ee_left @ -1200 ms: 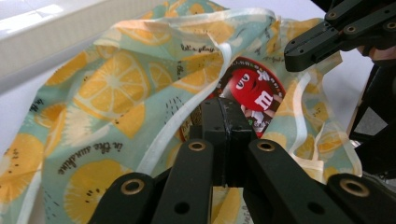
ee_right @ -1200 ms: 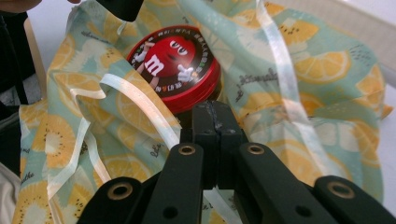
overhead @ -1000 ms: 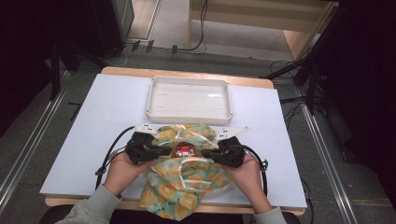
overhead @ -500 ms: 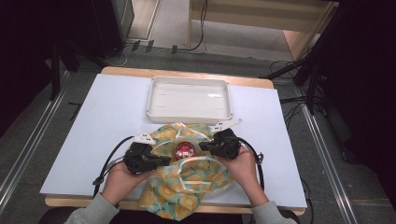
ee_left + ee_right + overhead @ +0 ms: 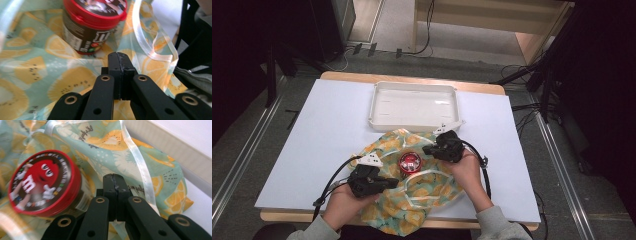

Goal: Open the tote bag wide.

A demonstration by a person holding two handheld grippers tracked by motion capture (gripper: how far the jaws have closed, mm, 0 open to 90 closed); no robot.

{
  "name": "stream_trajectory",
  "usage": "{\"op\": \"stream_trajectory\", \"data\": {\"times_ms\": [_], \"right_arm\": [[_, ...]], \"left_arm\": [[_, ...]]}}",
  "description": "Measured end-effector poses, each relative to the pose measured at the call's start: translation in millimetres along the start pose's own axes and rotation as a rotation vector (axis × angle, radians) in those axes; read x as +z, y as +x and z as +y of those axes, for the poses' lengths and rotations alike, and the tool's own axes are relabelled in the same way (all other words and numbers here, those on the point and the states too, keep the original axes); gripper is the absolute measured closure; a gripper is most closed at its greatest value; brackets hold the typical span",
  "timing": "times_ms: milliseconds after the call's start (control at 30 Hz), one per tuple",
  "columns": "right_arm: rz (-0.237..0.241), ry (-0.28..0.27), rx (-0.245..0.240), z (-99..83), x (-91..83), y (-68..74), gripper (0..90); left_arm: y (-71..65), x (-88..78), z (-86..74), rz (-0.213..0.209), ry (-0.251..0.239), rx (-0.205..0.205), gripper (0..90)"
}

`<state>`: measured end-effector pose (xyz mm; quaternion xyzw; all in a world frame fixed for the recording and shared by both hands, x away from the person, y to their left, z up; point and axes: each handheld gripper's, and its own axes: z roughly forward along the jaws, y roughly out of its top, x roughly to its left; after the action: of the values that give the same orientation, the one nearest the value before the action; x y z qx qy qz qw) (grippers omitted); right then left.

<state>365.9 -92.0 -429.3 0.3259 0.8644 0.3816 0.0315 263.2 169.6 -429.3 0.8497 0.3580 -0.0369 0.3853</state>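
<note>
Compared with the frame half a second earlier: left gripper (image 5: 384, 184) shifted toward the lower left of the high view, right gripper (image 5: 428, 149) nudged toward the upper right, so more of the cloth bag (image 5: 432, 187) lying open between them. Red-lidded candy tub (image 5: 410, 162) unchanged in place, standing at the centre of the high view on the bag, between the 2 grippers and touching neither. Both grippers with jaws pressed fully together, nothing clearly pinched between the pads in either gripper view. Bag: thin, soft, rumpled fabric, pale mint printed with yellow-orange citrus slices and kiwi halves, edged with glossy white ribbon (image 5: 152, 47) looping loosely at the right of the left gripper view. Tub: short cylinder, dark wrapper, shiny red plastic lid (image 5: 41, 181) bearing a cartoon red candy figure, tilted in the right gripper view. White tray (image 5: 414, 90) at upper centre of the high view: rigid, rectangular, rounded corners, shallow raised rim, just beyond the bag's far edge. Desk (image 5: 327, 125): flat, matte pale surface with a wooden border.
</note>
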Motion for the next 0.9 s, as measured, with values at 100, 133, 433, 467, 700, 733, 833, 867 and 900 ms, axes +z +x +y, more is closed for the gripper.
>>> {"op": "stream_trajectory", "data": {"times_ms": [100,133,433,467,700,733,833,867,900], "right_arm": [[-0.002,-0.002,0.006,1.8,4.4,-3.8,90.0],[-0.001,-0.003,0.008,2.2,6.1,-5.1,90.0],[-0.011,-0.003,0.028,5.5,24.2,-14.9,90.0],[-0.01,-0.003,0.032,5.4,25.9,-16.3,90.0],[-0.026,-0.02,0.053,8.6,35.7,-23.2,90.0],[-0.03,-0.021,0.053,8.9,36.8,-23.7,90.0],[-0.043,-0.02,0.043,10.2,41.2,-26.0,90.0],[-0.046,-0.022,0.042,10.4,42.3,-27.4,90.0],[-0.053,-0.025,0.044,10.4,43.0,-29.2,90.0]], "left_arm": [[-1.6,3.0,-2.3,-0.009,0.01,0.007,90.0],[-2.5,4.5,-3.2,-0.011,0.01,0.007,90.0],[-5.9,11.0,-8.2,-0.027,0.031,0.017,90.0],[-5.7,11.2,-8.6,-0.026,0.032,0.018,90.0],[-6.6,12.8,-12.6,-0.035,0.026,0.011,90.0],[-6.8,13.3,-13.5,-0.038,0.026,0.011,90.0],[-7.7,13.3,-15.0,-0.038,0.033,0.01,90.0],[-7.8,13.5,-15.7,-0.04,0.033,0.011,90.0],[-7.8,13.7,-16.2,-0.042,0.036,0.012,90.0]]}}
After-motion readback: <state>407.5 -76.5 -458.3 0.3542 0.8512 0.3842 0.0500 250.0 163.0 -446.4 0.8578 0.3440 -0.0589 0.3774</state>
